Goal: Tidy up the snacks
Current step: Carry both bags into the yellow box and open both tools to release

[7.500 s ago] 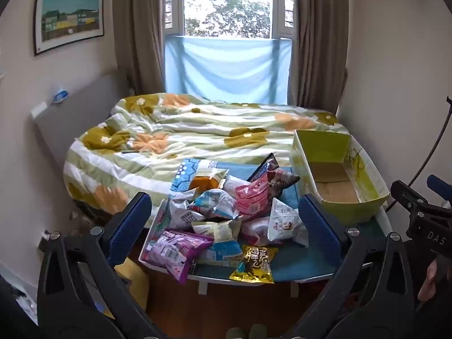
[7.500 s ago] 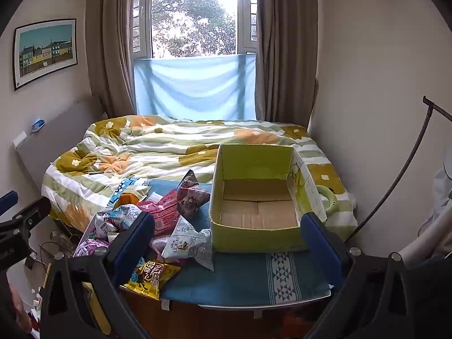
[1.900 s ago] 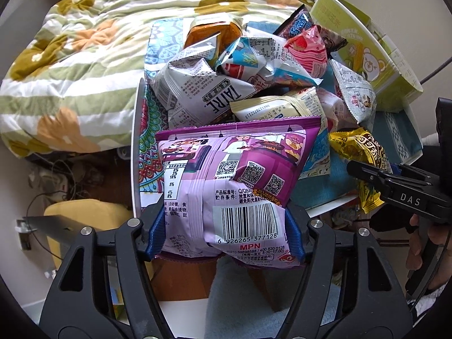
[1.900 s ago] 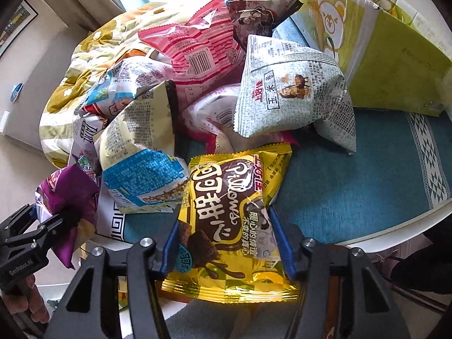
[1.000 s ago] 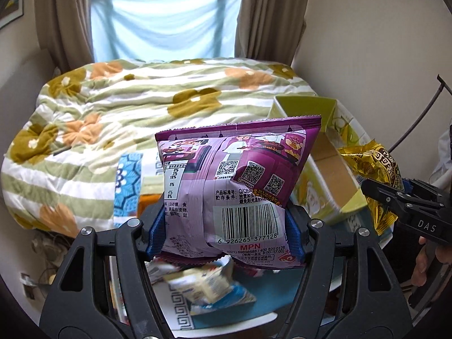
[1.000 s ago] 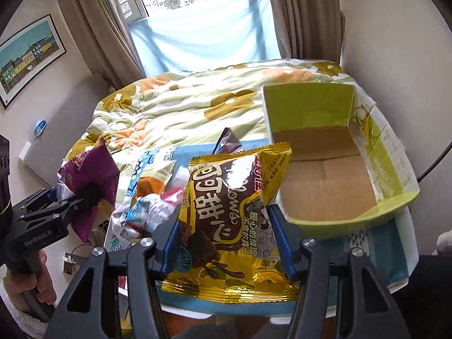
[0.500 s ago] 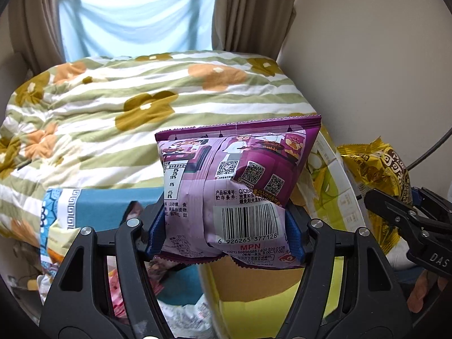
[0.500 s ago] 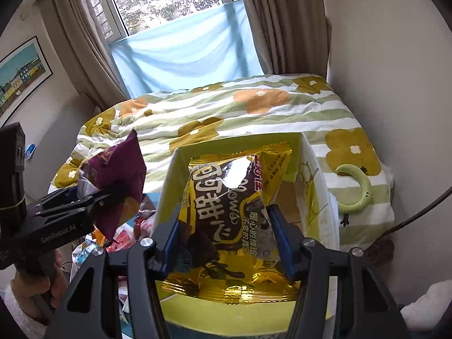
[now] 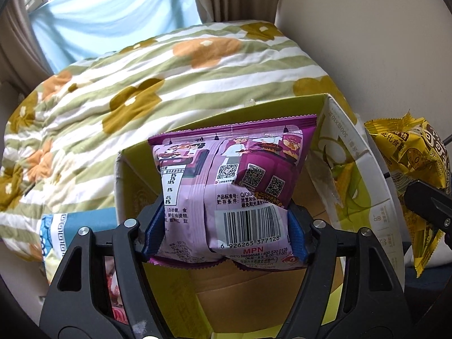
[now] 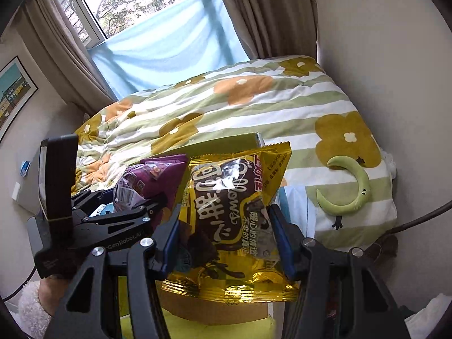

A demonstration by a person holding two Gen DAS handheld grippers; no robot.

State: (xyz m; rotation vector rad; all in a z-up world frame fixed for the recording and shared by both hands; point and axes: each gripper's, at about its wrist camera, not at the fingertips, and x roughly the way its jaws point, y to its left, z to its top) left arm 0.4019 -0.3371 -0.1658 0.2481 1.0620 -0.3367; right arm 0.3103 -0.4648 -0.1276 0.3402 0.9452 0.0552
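Both packets have travelled from the heap of snacks to above the green cardboard box [image 9: 364, 169], and the left gripper [image 9: 223, 226] has just been opening its jaws with the purple foil snack bag [image 9: 231, 192] between them. Its blue pads stand at the bag's sides, slacker than a second ago; whether they press I cannot tell. That bag hangs upright over the box's brown floor, inside the line of the walls. Close beside it, the right gripper [image 10: 226, 243] is clamped shut on the yellow foil chocolate snack packet [image 10: 234, 226], also above the box. So the step in hand is the drop-off: I judge the left needs only to spread wider and let the purple bag fall flat, then the right releases beside it, not on top. Beyond the box lie the striped flowered quilt [image 9: 141, 84] and the blue window cloth [image 10: 169, 36]
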